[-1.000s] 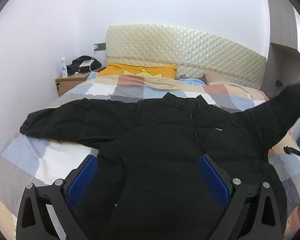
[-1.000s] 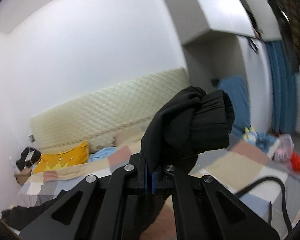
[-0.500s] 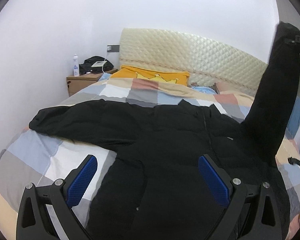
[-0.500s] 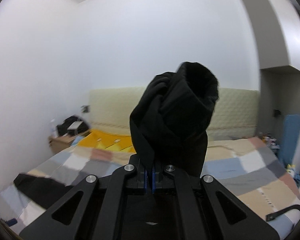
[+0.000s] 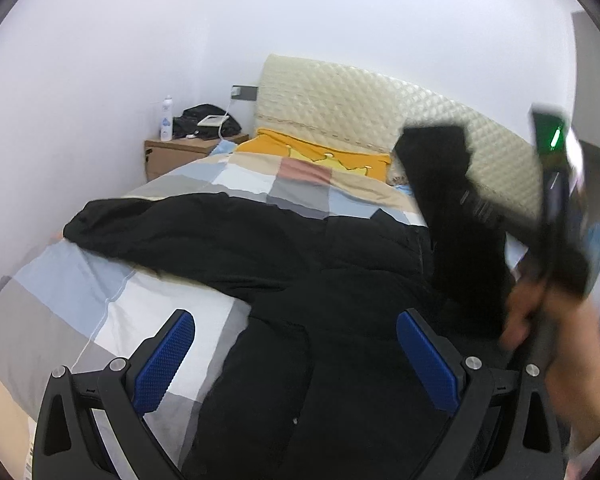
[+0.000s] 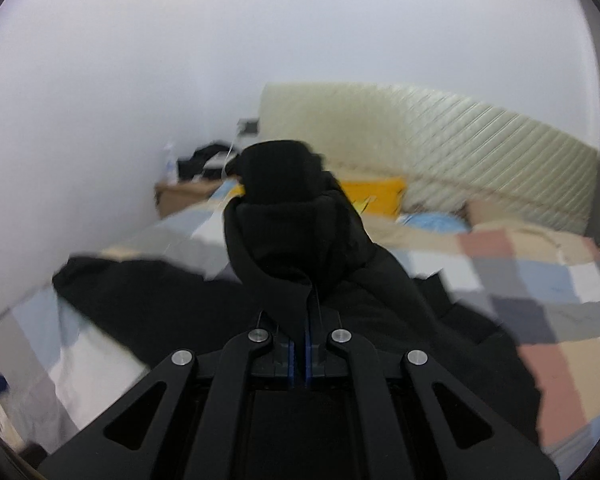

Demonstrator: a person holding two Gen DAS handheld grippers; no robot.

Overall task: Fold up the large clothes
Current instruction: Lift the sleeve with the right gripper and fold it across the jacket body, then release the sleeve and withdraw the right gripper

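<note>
Across the bed point(image 5: 100, 280), foot to mid-length: black padded jacket point(image 5: 320, 300) spread front-up, collar toward the headboard point(image 5: 340, 92).

Step in hand, judged: first fold, one sleeve being carried inward over the body. Right gripper point(image 6: 300, 344) fingers pressed together, pinching the raised sleeve point(image 6: 296, 216) at its cuff; cloth bunched above the fingers, rest of the sleeve trailing down to the shoulder. Same sleeve point(image 5: 452, 200) seen in the left wrist view, lifted off the bed toward the bed's right edge, with a blurred hand point(image 5: 540, 320) on the tool. Left gripper point(image 5: 296, 356) fingers point(image 5: 164, 356) spread wide, nothing between them, hovering over the lower body of the jacket near the foot edge.

Next move, judged: lay the cuff down across the chest, flat and unbunched, then release; keep the body from dragging along, possibly with the free gripper. Other sleeve point(image 5: 172, 224) not yet folded, lying straight out toward the bed's left edge.

Appearance: matte black, quilted in broad horizontal panels, puffy; likely springy and prone to unfolding. Centre zip closed as far as visible. Checked duvet underneath, yellow pillow point(image 5: 316, 152) at the head edge.
</note>
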